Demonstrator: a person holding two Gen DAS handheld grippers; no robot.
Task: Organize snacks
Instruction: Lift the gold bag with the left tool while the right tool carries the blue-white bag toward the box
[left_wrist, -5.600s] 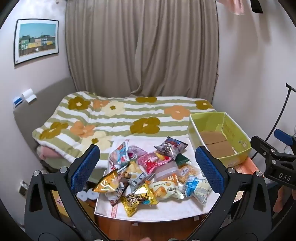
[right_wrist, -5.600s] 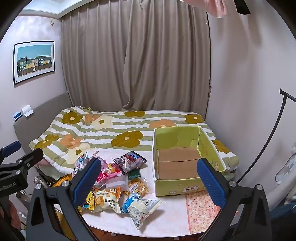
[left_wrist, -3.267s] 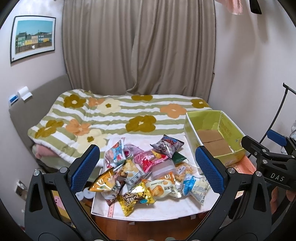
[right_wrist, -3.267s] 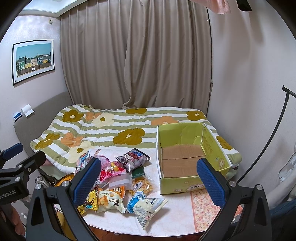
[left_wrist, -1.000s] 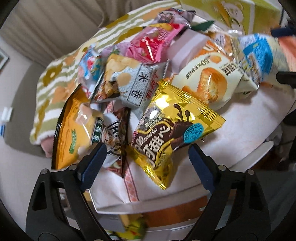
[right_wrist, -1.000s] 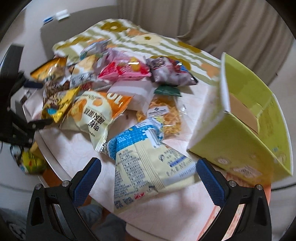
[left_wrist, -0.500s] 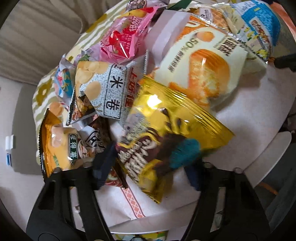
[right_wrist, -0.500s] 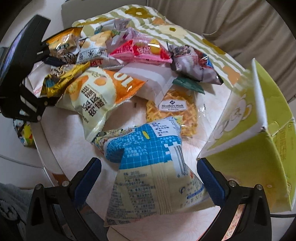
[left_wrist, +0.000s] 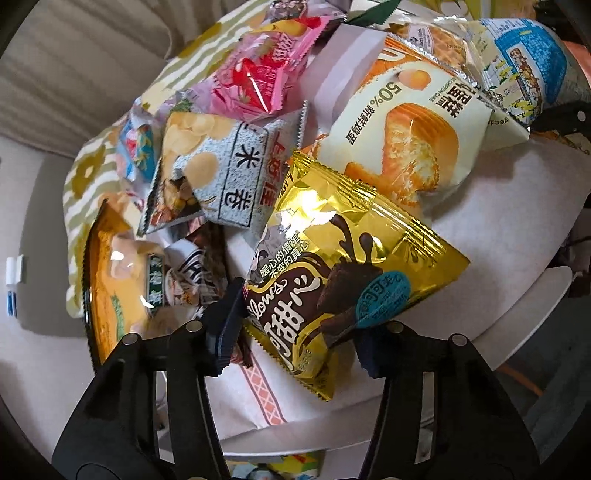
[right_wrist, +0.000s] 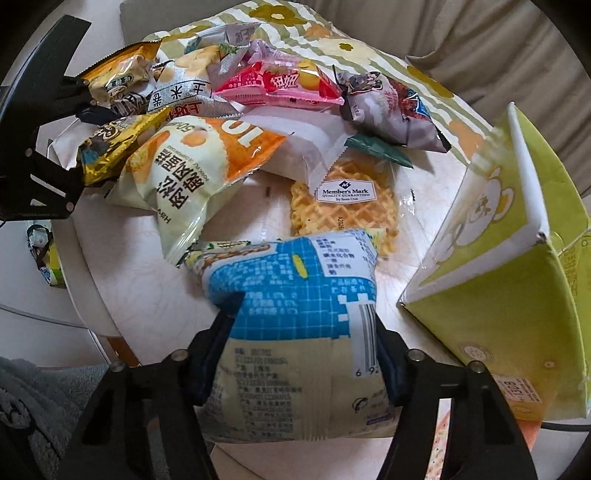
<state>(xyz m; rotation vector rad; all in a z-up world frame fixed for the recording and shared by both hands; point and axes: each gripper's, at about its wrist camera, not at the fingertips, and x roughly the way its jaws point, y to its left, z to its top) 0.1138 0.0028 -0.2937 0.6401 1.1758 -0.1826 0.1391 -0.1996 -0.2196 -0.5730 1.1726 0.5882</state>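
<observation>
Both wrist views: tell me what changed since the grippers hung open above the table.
Both came down to the pile and their jaws have just been closing: left gripper on the gold foil chocolate packet, right gripper on the blue-and-cream snack bag. The other packets and the green cardboard box lie as before.

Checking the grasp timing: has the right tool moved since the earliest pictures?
Yes. The right tool has dropped from well above the table down to it, and its jaws have just closed on the blue bag beside the green box.
</observation>
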